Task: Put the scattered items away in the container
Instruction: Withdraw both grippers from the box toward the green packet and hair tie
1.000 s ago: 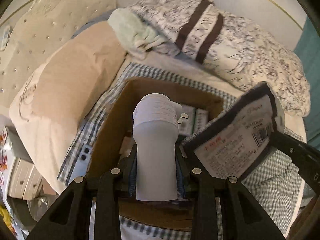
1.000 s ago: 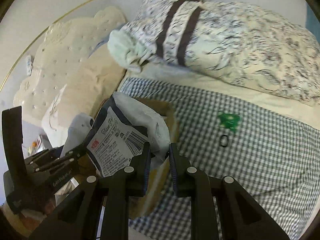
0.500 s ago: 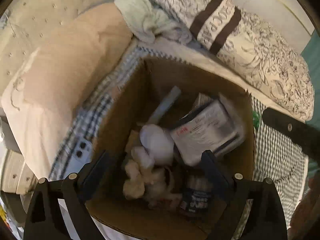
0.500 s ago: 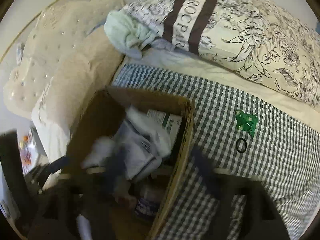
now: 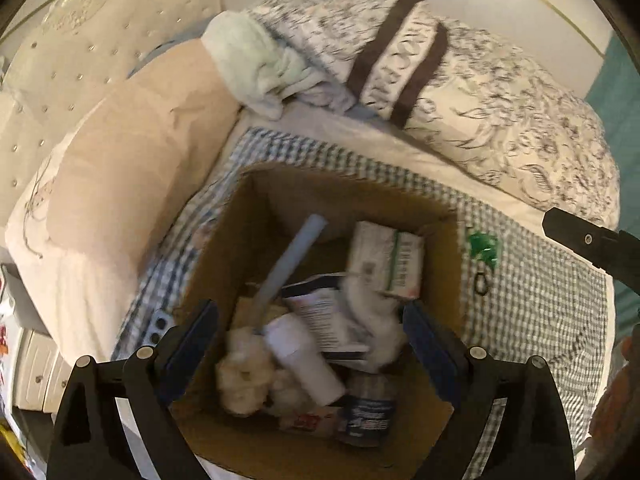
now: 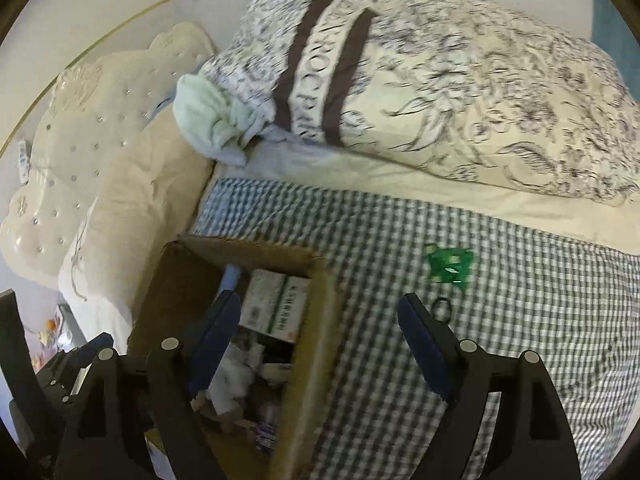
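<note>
- Left wrist view: the left gripper (image 5: 310,344) hung over the cardboard box (image 5: 448,264), jaws spread wide and empty. Only here did the box's contents show fully: white bottle (image 5: 302,358), grey tube (image 5: 290,258), printed pouch (image 5: 326,316), medicine carton (image 5: 386,258).
- Right wrist view: the right gripper (image 6: 320,344) straddled the box's right wall, jaws wide apart, holding nothing. A green packet (image 6: 450,267) and black ring (image 6: 442,309) lay on open checked blanket (image 6: 540,320) just beyond.

Cardboard box (image 6: 320,320) near corner hidden behind right gripper (image 6: 320,344), contents blurred, labels unreadable

left gripper (image 5: 310,344): fingers apart, empty | cardboard box (image 5: 448,240): white bottle (image 5: 304,364) inside
</note>
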### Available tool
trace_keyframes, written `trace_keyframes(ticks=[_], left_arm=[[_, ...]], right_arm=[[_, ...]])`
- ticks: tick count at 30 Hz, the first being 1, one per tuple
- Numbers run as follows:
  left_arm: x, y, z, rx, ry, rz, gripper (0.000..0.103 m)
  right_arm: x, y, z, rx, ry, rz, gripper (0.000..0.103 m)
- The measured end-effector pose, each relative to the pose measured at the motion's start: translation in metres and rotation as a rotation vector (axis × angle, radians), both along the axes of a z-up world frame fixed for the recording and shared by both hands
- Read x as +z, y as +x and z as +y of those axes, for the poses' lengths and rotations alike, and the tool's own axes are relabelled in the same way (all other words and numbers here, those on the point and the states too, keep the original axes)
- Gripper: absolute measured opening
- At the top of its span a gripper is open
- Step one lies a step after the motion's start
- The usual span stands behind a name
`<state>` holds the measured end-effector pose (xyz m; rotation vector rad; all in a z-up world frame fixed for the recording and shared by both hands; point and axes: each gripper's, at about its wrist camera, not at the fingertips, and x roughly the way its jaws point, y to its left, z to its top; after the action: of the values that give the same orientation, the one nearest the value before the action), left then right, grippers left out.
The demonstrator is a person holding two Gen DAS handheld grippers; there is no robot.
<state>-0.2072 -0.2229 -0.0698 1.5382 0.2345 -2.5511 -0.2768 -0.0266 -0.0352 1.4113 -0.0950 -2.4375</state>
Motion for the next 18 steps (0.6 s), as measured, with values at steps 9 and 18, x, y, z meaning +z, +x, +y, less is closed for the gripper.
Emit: trace_keyframes(ticks=[9,18], left_arm=[[0.019,-0.010,0.105,-0.143,0.008,0.031,0.096],[0.012,-0.019,0.189,-0.234,0.017,0.022,0.096]], right_arm=[[0.023,0.024,0.112,-0.151,0.000,0.033,0.081],[0.031,0.041,0.209,-0.267,0.009,0.028,0.081]])
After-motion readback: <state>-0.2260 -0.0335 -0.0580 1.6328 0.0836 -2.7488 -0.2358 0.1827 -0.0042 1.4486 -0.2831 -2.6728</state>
